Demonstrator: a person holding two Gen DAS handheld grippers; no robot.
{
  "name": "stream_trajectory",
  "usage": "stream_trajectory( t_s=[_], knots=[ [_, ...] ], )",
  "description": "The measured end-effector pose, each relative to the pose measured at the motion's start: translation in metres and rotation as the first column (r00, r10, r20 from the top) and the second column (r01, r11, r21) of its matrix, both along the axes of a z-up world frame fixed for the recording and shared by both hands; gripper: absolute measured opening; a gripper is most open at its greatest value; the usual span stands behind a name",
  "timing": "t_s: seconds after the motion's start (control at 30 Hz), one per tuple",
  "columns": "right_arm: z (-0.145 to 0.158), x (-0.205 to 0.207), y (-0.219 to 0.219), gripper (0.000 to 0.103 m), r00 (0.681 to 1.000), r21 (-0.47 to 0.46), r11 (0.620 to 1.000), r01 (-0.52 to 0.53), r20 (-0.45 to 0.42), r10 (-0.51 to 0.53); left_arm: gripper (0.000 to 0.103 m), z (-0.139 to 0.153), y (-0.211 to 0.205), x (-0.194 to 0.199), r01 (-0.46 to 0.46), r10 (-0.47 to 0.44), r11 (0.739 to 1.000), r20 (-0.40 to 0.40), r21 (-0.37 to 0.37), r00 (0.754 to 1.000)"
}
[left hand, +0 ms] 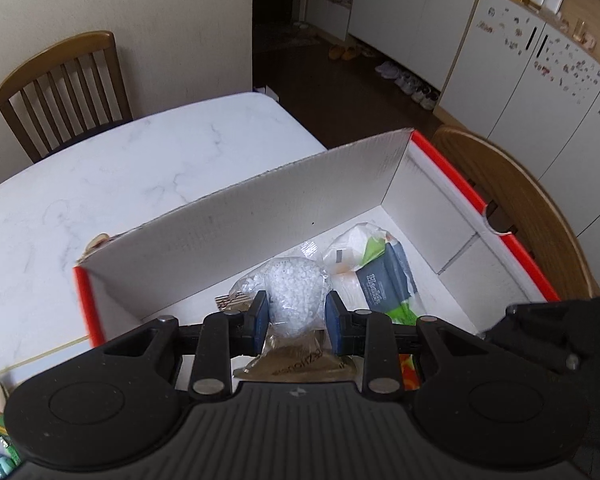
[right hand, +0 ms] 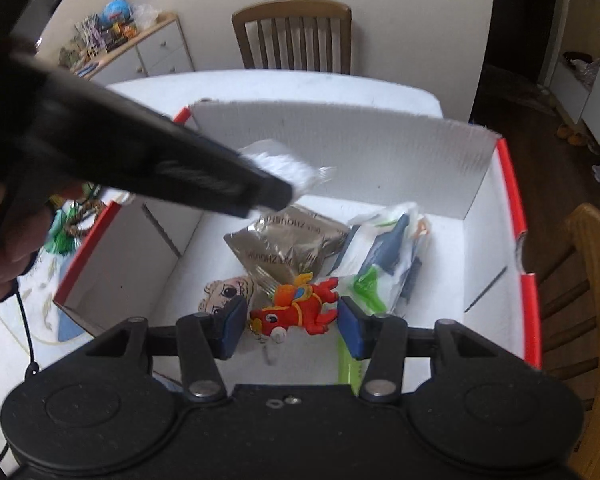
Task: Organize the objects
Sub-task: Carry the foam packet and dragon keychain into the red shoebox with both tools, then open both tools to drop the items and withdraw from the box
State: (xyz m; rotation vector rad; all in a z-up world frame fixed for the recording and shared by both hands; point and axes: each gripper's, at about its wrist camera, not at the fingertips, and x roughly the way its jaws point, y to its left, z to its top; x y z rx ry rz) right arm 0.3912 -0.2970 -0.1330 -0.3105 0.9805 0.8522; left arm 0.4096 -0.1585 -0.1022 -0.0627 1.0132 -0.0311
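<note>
An open white cardboard box [left hand: 260, 220] with red edges stands on the table. My left gripper [left hand: 296, 304] is shut on a clear bag of white beads [left hand: 292, 280] and holds it above the box floor. In the right wrist view the same gripper [right hand: 276, 196] reaches in from the upper left with the bag [right hand: 288, 168]. My right gripper [right hand: 292, 316] is shut on a red and orange toy figure [right hand: 300, 304], whose key ring dangles below. On the box floor lie a brown packet [right hand: 288, 240], a white, green and blue package [right hand: 388, 256] and a cartoon face piece [right hand: 224, 292].
The marble table [left hand: 120, 168] stretches away beyond the box. Wooden chairs stand at its far side [right hand: 292, 36] and right side [left hand: 520, 200]. Small items, one with a green tassel [right hand: 68, 232], lie on the table left of the box. A person's hand [right hand: 4, 248] holds the left gripper.
</note>
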Motion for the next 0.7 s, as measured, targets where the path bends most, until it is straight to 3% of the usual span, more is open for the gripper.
stream_trajectory(
  t_s=[0.37, 0.7],
  knots=[
    [-0.013, 0.0, 0.012, 0.048, 0.999, -0.049, 0.998, -0.031, -0.034, 0.029, 0.029, -0.029, 0.0, 0.023, -0.019, 0.02, 1.0, -0.072, 0.021, 0.997],
    [-0.014, 0.002, 0.004, 0.054, 0.997, -0.035, 0.999, -0.018, -0.08, 0.016, 0.029, -0.03, -0.002, 0.027, -0.018, 0.019, 1.0, -0.081, 0.018, 0.997]
  ],
)
